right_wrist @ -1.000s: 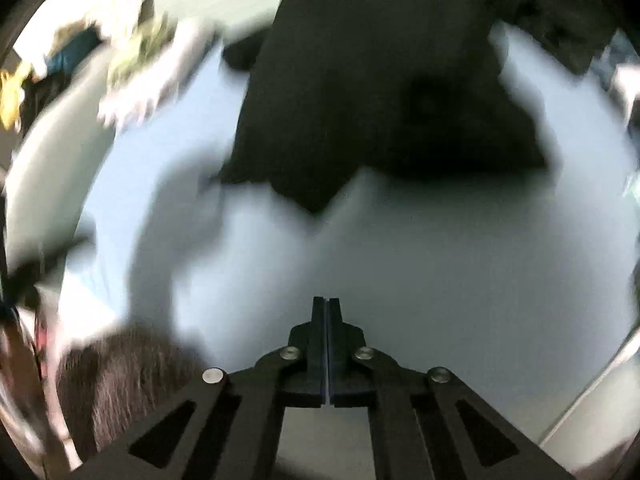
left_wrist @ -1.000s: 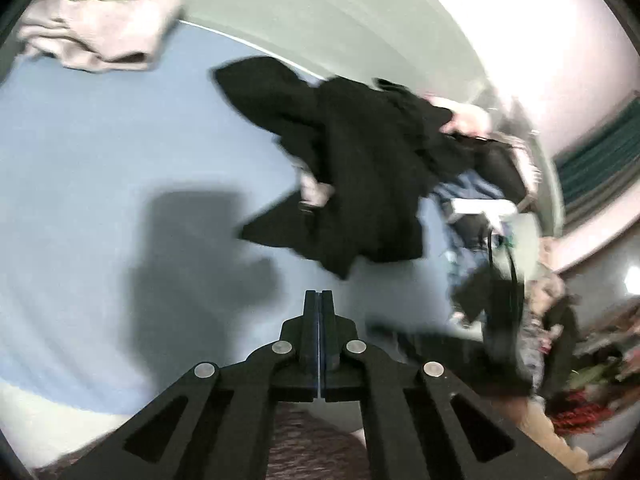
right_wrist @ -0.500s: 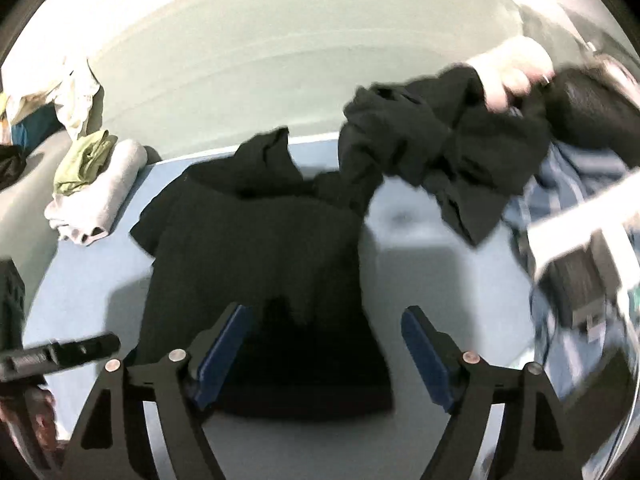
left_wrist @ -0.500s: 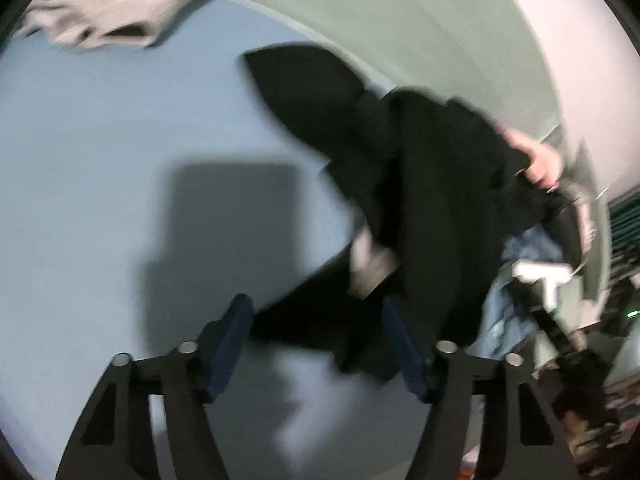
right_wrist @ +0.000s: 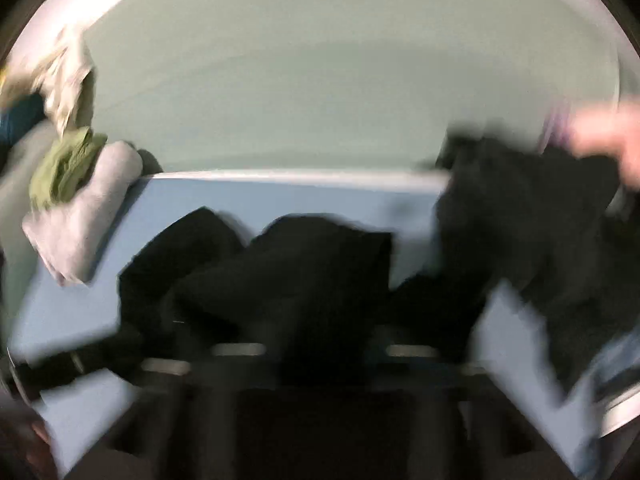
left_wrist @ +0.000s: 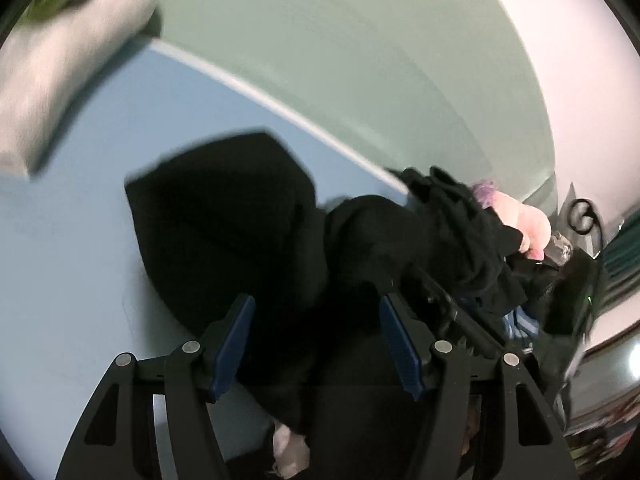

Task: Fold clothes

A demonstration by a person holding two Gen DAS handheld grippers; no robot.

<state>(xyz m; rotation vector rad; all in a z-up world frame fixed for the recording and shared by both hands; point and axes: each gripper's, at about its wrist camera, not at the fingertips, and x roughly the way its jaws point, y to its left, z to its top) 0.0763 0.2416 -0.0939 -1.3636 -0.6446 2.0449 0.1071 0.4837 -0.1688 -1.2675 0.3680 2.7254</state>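
Black garment (left_wrist: 224, 216) bunching between spread left hand-held gripper (left_wrist: 316, 352) pads; right hand-held gripper blurred, jaws just closing, grip unclear.

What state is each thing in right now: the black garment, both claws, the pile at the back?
Black garment: unfolded, partly flat, one end bunched and raised at a hand.
Left claw: open, jaws just opened; cloth lies between them, not pinched.
Right claw: jaws just been closing; blur hides any grip.
Grey cloth: folded.
Green cloth: crumpled on the grey one.
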